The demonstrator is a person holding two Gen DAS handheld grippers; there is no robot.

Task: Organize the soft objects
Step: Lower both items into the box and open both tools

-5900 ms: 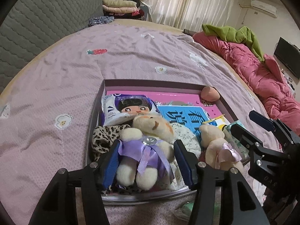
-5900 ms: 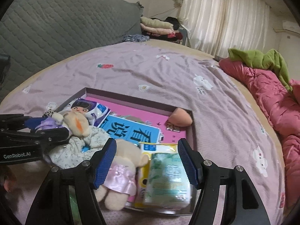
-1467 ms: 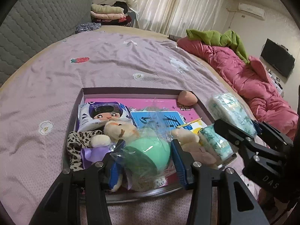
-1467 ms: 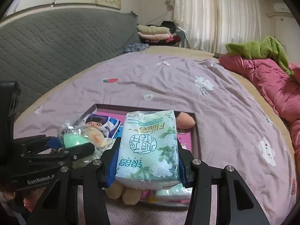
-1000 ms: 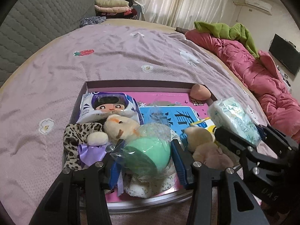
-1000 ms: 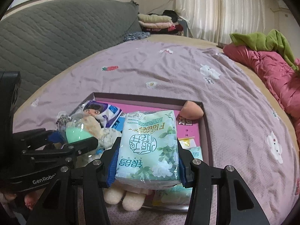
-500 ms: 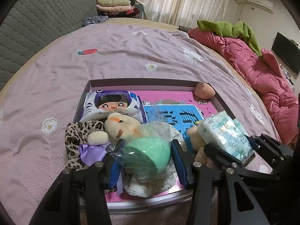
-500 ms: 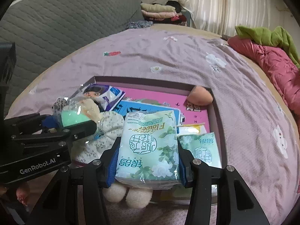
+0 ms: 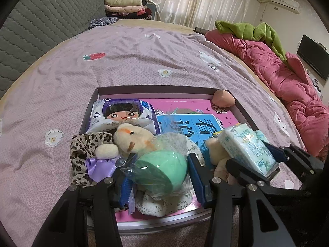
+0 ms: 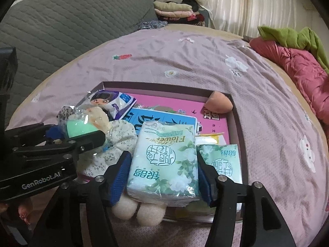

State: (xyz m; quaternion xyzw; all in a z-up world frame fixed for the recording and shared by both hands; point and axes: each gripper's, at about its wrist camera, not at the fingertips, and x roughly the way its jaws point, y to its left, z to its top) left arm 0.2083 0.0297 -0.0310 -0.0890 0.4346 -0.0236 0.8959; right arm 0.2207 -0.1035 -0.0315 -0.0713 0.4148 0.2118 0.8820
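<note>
A shallow box (image 9: 156, 89) lies on the mauve bedsheet and holds several soft items. My left gripper (image 9: 161, 158) is shut on a green sponge in a clear bag (image 9: 162, 170), just over a floral cloth and a cream plush bear with a purple bow (image 9: 131, 138). My right gripper (image 10: 163, 154) is opening. The green flowered tissue pack (image 10: 164, 158) sits between its blue pads and rests on a second plush bear (image 10: 139, 210) at the box's near right. The pads stand just off the pack's sides. A matching tissue pack (image 10: 222, 162) lies beside it.
A wipes pack with a cartoon face (image 9: 121, 115), a leopard-print cloth (image 9: 84, 144) and a peach sponge (image 9: 223, 101) also lie in the box. A pink quilt (image 9: 287, 78) runs along the right, and a grey headboard (image 9: 41, 20) stands at the left. Folded clothes (image 9: 123, 6) are stacked far back.
The right gripper came down with the tissue pack onto the plush bear in the box, and its jaws have widened. The left gripper kept still with the green sponge.
</note>
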